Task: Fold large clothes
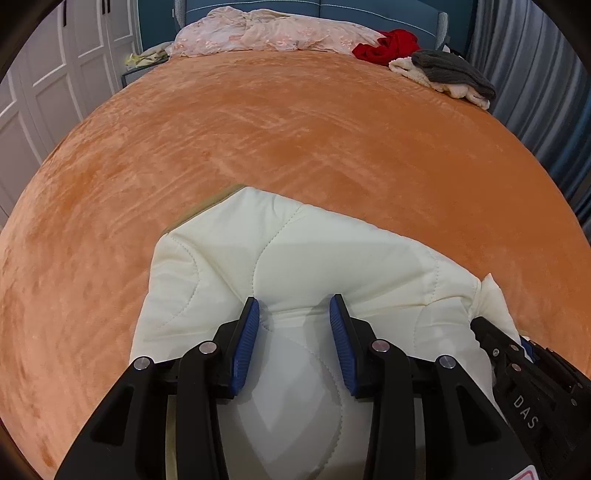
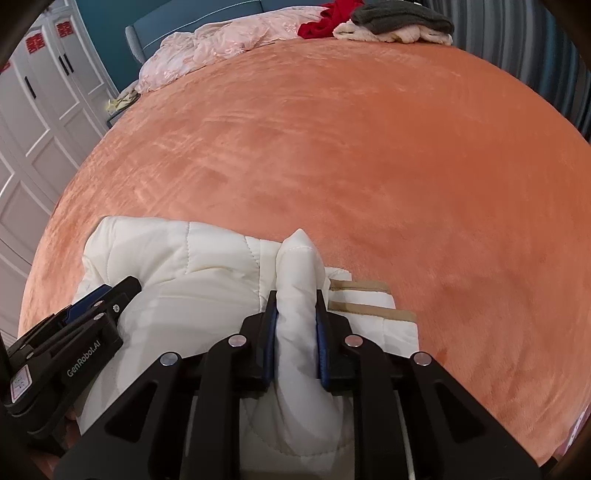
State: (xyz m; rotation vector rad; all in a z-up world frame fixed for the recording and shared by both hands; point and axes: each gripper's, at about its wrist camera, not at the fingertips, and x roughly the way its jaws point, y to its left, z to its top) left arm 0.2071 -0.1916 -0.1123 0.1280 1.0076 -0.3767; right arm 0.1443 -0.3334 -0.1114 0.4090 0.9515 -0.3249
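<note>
A cream-white quilted jacket (image 1: 295,251) lies bunched at the near edge of a bed covered by an orange plush blanket (image 1: 295,129). My left gripper (image 1: 295,302) is shut on a thick bulge of the jacket, with the padding squeezed between the blue pads. The right gripper (image 1: 517,354) shows at the jacket's right end. In the right wrist view my right gripper (image 2: 296,297) is shut on an upright fold of the jacket (image 2: 177,266), beside a tan-striped hem (image 2: 365,295). The left gripper (image 2: 125,286) sits on the jacket's left side.
At the bed's far end lie a crumpled pink quilt (image 1: 273,33), a red garment (image 1: 388,44) and a grey and cream pile (image 1: 450,74). White wardrobe doors (image 1: 55,74) stand to the left and a blue-grey curtain (image 1: 535,92) hangs to the right.
</note>
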